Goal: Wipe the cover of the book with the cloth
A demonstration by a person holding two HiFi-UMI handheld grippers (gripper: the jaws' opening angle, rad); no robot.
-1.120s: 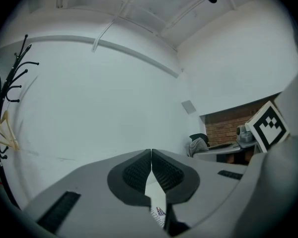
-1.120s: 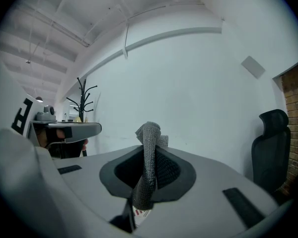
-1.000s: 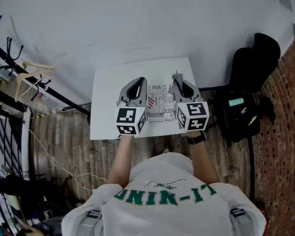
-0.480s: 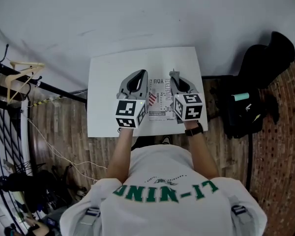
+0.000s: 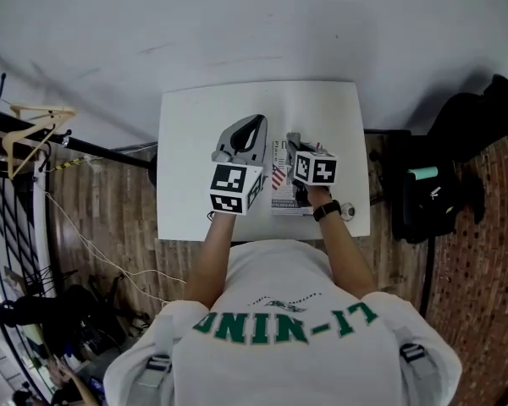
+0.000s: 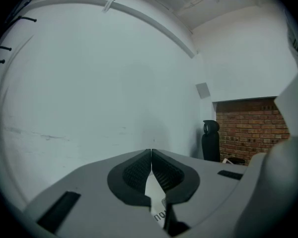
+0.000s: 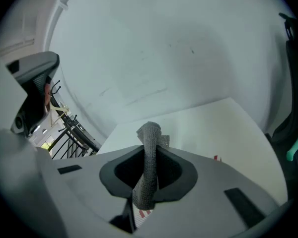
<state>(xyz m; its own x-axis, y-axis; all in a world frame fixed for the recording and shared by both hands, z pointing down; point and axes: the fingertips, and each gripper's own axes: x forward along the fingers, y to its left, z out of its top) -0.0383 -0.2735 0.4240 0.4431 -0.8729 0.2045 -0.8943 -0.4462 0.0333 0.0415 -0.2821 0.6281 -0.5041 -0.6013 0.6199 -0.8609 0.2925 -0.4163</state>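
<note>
Head view, white table point(image 5: 195, 142), plank floor point(image 5: 93, 227), pale wall point(image 5: 254, 24), right gripper point(image 7: 148, 155) pinching cloth point(image 7: 150, 132)

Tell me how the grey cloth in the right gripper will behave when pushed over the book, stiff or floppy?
Probably floppy: the cloth bends and curls over where it sticks out of the right gripper. Its open weave looks thin, so it is likely light. Pushed over the book, it may bunch rather than slide flat.

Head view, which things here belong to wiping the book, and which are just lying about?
Job: white printed book; grey knitted cloth in the shut right gripper; shut left gripper; white table.
Lying about: wooden clothes hanger; black bag on the floor.
</note>
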